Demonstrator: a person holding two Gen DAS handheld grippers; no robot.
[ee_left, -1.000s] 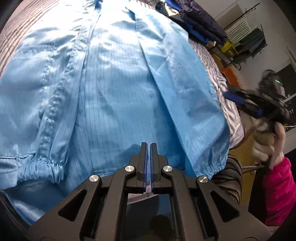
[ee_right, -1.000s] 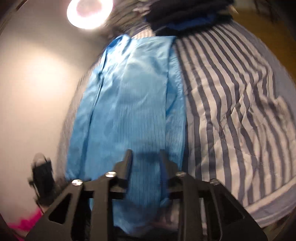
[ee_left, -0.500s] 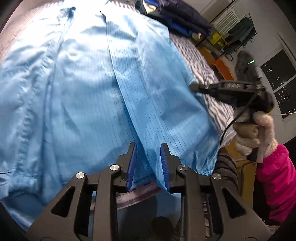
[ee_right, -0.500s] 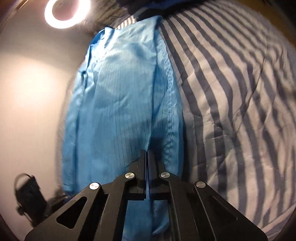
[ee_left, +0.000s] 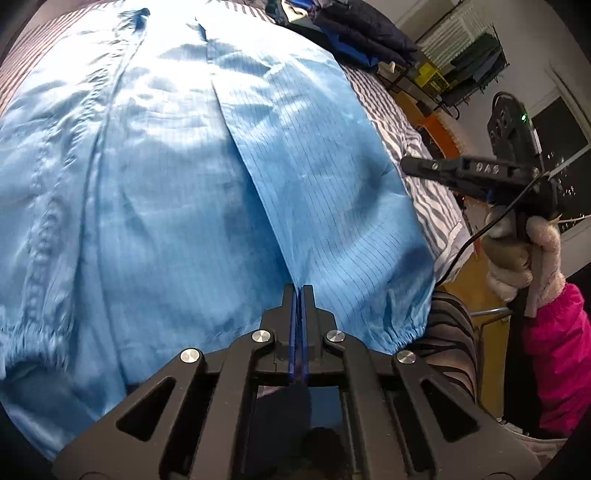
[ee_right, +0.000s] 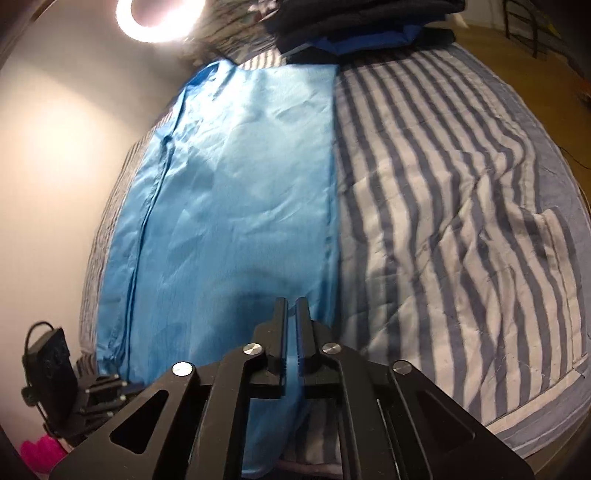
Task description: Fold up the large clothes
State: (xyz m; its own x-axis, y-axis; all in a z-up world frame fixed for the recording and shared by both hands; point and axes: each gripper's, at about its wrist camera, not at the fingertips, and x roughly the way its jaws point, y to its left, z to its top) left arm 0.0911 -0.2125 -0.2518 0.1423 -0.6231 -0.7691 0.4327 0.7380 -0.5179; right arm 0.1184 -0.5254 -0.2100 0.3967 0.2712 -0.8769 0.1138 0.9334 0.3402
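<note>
My left gripper is clenched, pads together on a fold edge of the blue garment; whether cloth lies between the pads is hidden by the gripper body. My right gripper has just eased open slightly and is pinched on the same garment, a strip of blue cloth visible in the narrow gap between its fingers. The garment's near hem is cut off below both gripper frames. The fabric is thin, glossy, lightly creased, with a fine dark pinstripe grid; a gathered elastic cuff lies at the near right corner and a puckered seam runs down the left side. The garment lies lengthwise on a striped blue-and-white quilt, which is wrinkled and padded. Its right edge is straight, with bare quilt beyond it. A stack of dark folded clothes sits at the far end, blurred. A ring light glares against the wall. My right hand wears a fuzzy glove and a pink sleeve.
</note>
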